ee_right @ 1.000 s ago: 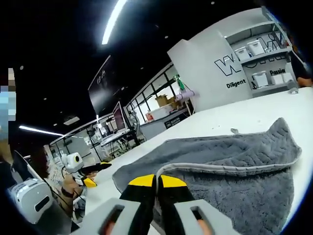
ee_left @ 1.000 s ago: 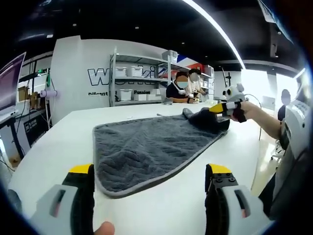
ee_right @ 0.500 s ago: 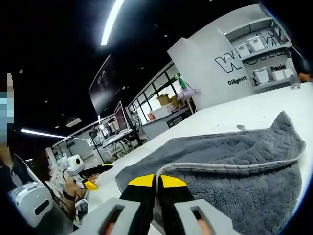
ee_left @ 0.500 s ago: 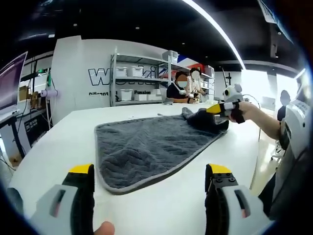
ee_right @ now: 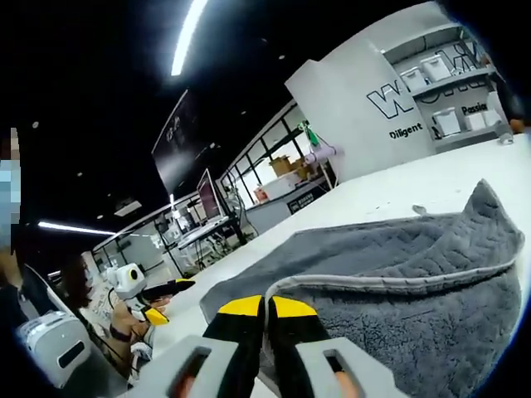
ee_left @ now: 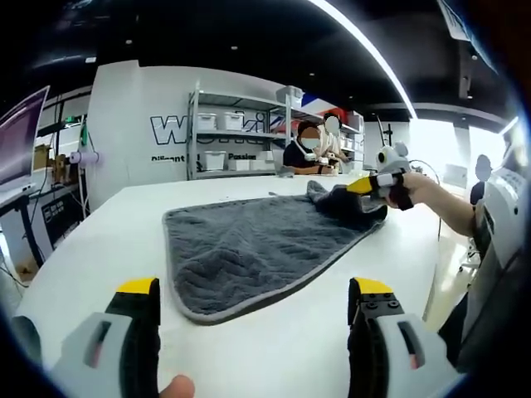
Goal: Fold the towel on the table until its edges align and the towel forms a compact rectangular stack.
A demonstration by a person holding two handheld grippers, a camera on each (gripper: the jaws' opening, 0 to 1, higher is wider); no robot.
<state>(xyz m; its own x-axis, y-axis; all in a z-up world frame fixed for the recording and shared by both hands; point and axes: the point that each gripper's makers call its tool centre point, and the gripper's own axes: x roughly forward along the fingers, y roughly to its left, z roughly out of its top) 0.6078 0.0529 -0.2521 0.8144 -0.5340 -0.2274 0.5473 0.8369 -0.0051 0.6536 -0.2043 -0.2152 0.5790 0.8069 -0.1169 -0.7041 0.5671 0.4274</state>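
Grey towel [ee_left: 249, 240] | right hand-held gripper [ee_right: 266, 306] pinching lifted corner | white table [ee_left: 108, 224]

On the far white wall [ee_left: 133, 124] stood large outlined letters, of which only "W" could be read in the left gripper view, the rest being hidden behind a shelf rack [ee_left: 236, 133]. Under them, small dark words read "Diligent" in the right gripper view and partly "Passion" in the left gripper view. No other text was readable.
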